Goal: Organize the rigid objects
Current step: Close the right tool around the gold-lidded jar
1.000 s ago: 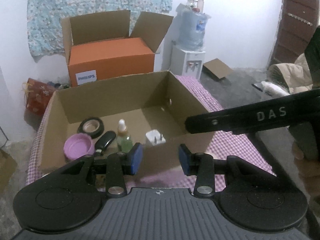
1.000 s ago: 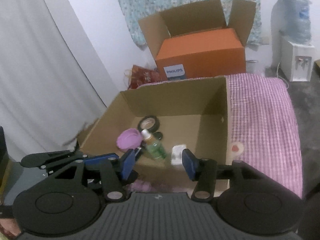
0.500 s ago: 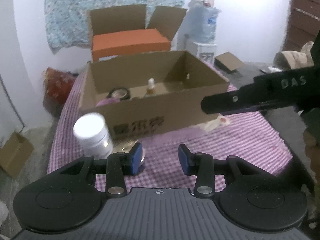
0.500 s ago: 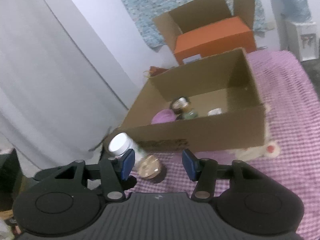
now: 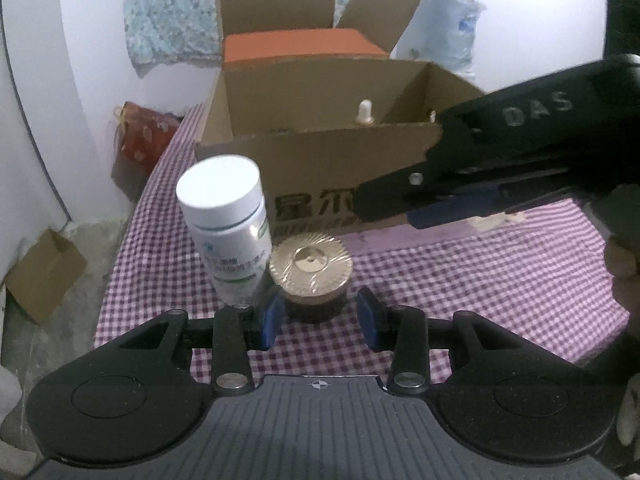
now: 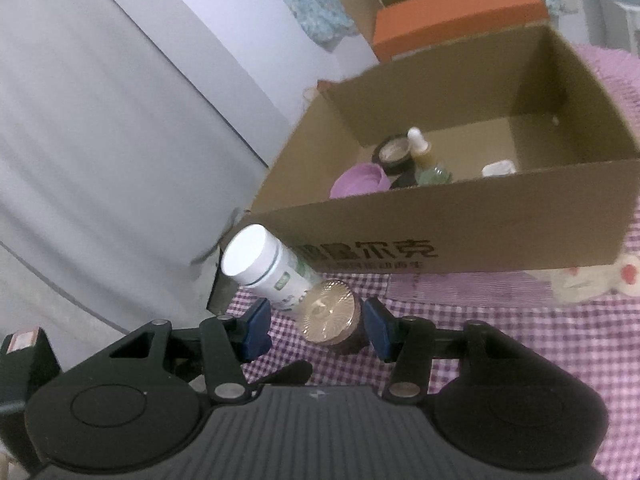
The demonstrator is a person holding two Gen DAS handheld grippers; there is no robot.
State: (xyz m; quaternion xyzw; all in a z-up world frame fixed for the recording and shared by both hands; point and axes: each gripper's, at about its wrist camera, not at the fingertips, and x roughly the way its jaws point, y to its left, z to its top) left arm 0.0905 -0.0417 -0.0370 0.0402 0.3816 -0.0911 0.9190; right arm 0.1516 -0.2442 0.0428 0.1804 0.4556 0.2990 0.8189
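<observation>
A: What lies on the purple-and-white checked tablecloth [image 5: 480,280]?

B: An open brown cardboard box with dark printed characters on its front wall [image 5: 320,168] stands toward the far side of the table. In front of its near left corner stands a white plastic bottle with a white screw cap and a green-printed label [image 5: 228,232], upright in the left wrist view. Just right of it, touching or nearly so, sits a round golden tin with a ridged, radiating lid [image 5: 311,270].

A: And inside the box?

B: From the right wrist view, near the box's left wall: a shallow lilac plastic bowl [image 6: 360,179], a black roll of tape [image 6: 394,154], a small green glass dropper bottle with a white tip [image 6: 424,156], and a small white block [image 6: 498,168] further right along the front wall. A dark object lies between bowl and bottle; I cannot tell what it is.

A: The tools?

B: The left gripper [image 5: 320,320] has its blue pads apart, just short of the golden tin, gripping nothing. The right gripper [image 6: 316,326] also stands parted and empty; the tin sits between its fingers in that view, close to the right pad, though I cannot tell whether it touches.

A: Do the two grippers meet?

B: The right one reaches across the box front in the left wrist view, above the tin, apart from the left.

A: Behind the table?

B: An orange carton inside a larger open cardboard box [image 5: 300,46].
</observation>
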